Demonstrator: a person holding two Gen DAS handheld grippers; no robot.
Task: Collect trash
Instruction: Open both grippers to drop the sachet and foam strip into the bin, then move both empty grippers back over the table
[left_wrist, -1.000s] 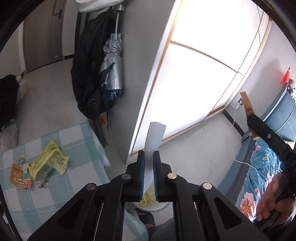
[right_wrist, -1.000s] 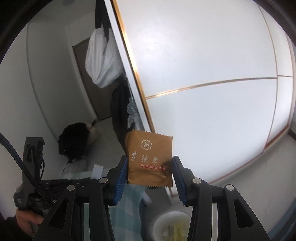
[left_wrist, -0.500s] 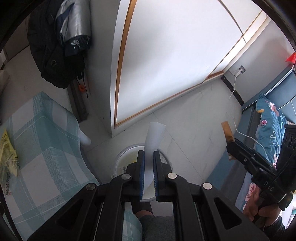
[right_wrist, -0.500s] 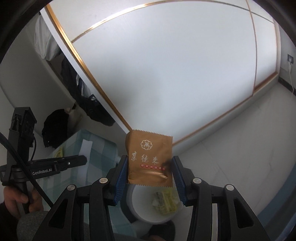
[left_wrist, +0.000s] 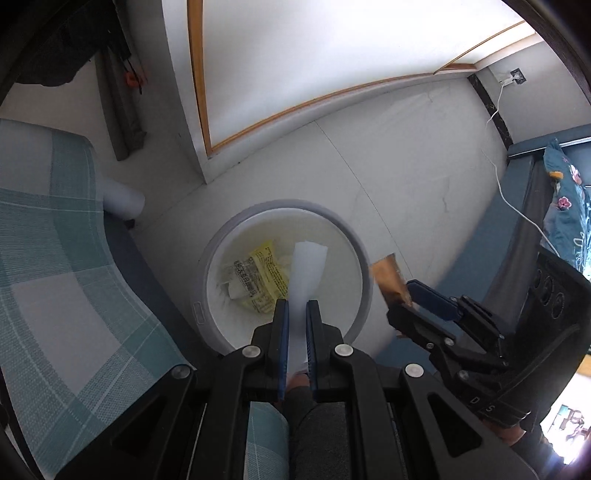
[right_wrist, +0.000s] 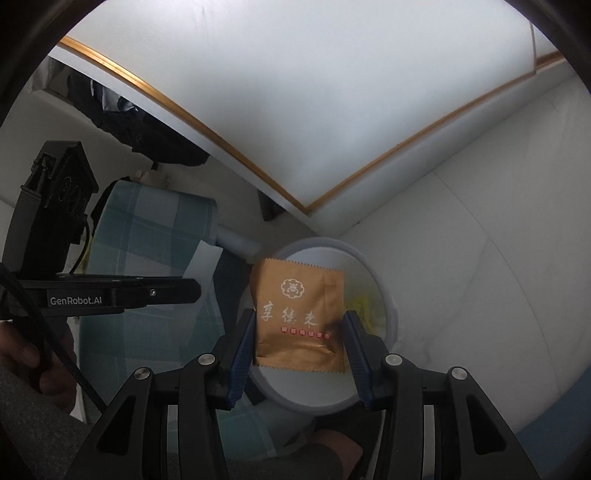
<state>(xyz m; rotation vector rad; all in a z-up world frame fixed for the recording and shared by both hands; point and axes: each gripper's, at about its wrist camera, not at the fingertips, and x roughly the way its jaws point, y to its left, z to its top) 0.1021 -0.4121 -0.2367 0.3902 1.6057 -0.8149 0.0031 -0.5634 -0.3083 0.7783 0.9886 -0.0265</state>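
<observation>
My left gripper (left_wrist: 295, 306) is shut on a strip of white paper (left_wrist: 307, 269) that hangs right over the round white trash bin (left_wrist: 360, 258) on the floor. Yellow wrappers (left_wrist: 264, 277) lie in the bin's bottom. My right gripper (right_wrist: 300, 317) is shut on a brown snack packet (right_wrist: 299, 314), held flat between its blue pads above the bin (right_wrist: 384, 295). From the left wrist view that packet (left_wrist: 388, 278) sits just past the bin's right rim. The left gripper's arm and its paper (right_wrist: 201, 264) show at the left of the right wrist view.
A table with a teal checked cloth (left_wrist: 55, 258) stands left of the bin, one white leg (left_wrist: 122, 197) close to it. A white sliding door with a gold frame (left_wrist: 203, 92) is behind. A blue bed (left_wrist: 561, 206) and a white cable (left_wrist: 517, 206) lie to the right. A person's leg (left_wrist: 317, 435) is below.
Both grippers came down and tilted toward the floor, still gripping their pieces. The bin went from a small shape low in view to filling the middle, under the paper and the packet.
</observation>
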